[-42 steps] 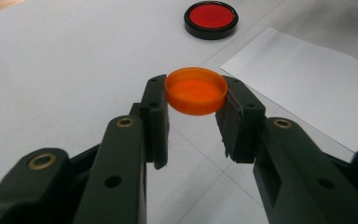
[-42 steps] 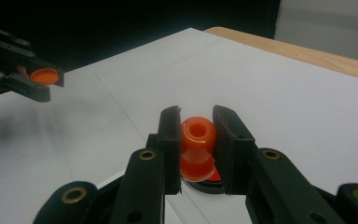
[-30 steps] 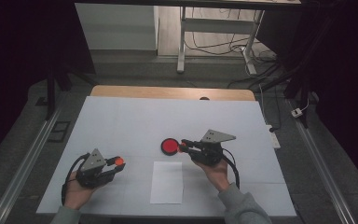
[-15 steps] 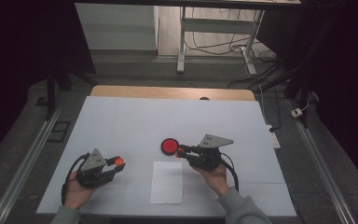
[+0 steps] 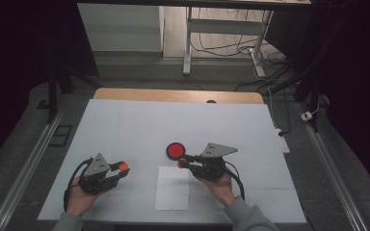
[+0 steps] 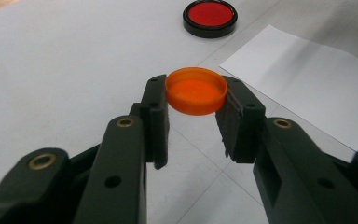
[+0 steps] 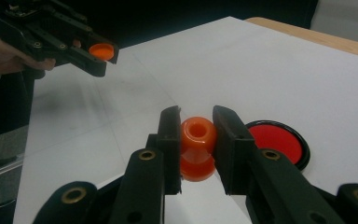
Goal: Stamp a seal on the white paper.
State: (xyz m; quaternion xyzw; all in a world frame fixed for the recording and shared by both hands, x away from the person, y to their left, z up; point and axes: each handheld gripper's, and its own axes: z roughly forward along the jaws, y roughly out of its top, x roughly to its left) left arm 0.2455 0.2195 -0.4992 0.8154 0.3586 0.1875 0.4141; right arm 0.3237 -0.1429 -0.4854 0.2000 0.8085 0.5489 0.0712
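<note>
My left gripper (image 5: 121, 167) hovers low over the table's near left, shut on a shallow orange cap (image 6: 196, 91) held open side up between its pads. My right gripper (image 5: 182, 161) sits just on the near side of a round red ink pad (image 5: 176, 150) in a black case. It is shut on an orange spool-shaped piece (image 7: 197, 140) with a hole in its top. The red ink pad (image 7: 275, 140) lies right behind that piece. Farther off in the right gripper view, the left gripper (image 7: 100, 51) shows with its cap.
A white sheet of paper (image 5: 172, 187) lies flat between the two hands near the front edge. The white table cover (image 5: 173, 120) is bare toward the back, ending in a wooden edge (image 5: 173, 95). Metal rails run along both sides.
The right gripper has drawn back a little from beside the red pad toward the near edge, still holding its orange piece. The left gripper has stayed where it was.
</note>
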